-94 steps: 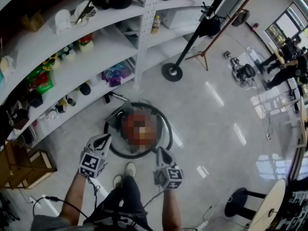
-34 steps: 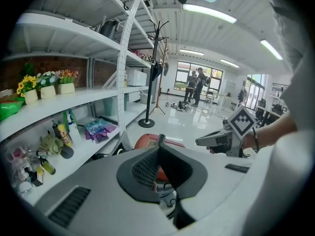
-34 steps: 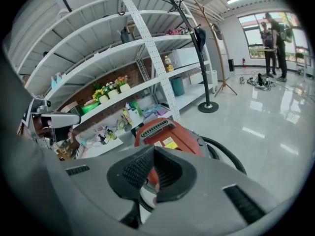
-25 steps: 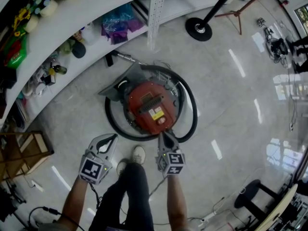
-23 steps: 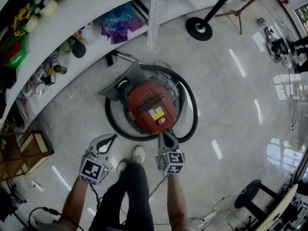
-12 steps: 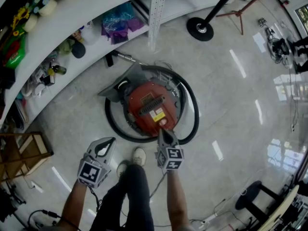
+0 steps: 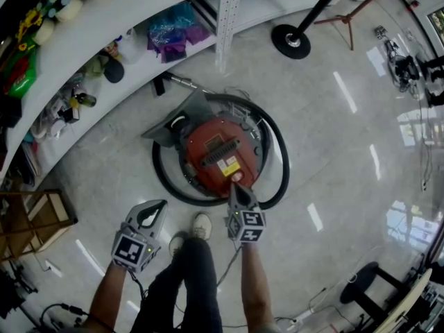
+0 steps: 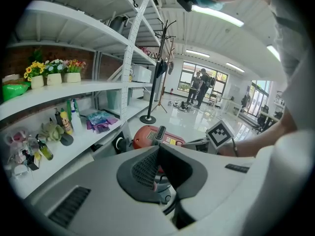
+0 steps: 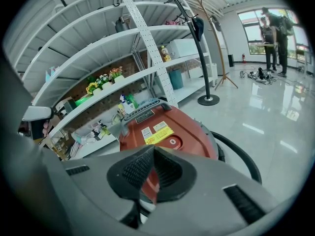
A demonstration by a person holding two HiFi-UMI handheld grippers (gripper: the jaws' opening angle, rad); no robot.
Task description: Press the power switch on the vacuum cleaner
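Vacuum cleaner (image 7: pixel 216 152), red and round-bodied, is seen standing on the pale floor (image 7: pixel 333 151) just in front of the white shelves (image 7: pixel 139 26), with its black hose (image 7: pixel 279 165) looped around it. The power switch (image 9: pixel 172 142), a small round button beside a yellow label, is placed on the top of the body at the edge nearest the person. The right gripper (image 7: pixel 234 188) is held out over that near edge with its jaws clenched together and nothing caught between them; only the red body is glimpsed through the gap behind the tips. In the right gripper view the button is shown just beyond and slightly above the closed tips, with a strip of red shell visible between, so contact cannot be confirmed and the press is judged not yet made. The left gripper (image 7: pixel 154 207) is kept to the side, well apart from the machine, likewise closed on nothing, and appears to have no part in the step. The approach and the aiming are therefore judged to be done. What is left is the short last push of the closed tips down onto the button, and then the drawing back of the gripper.
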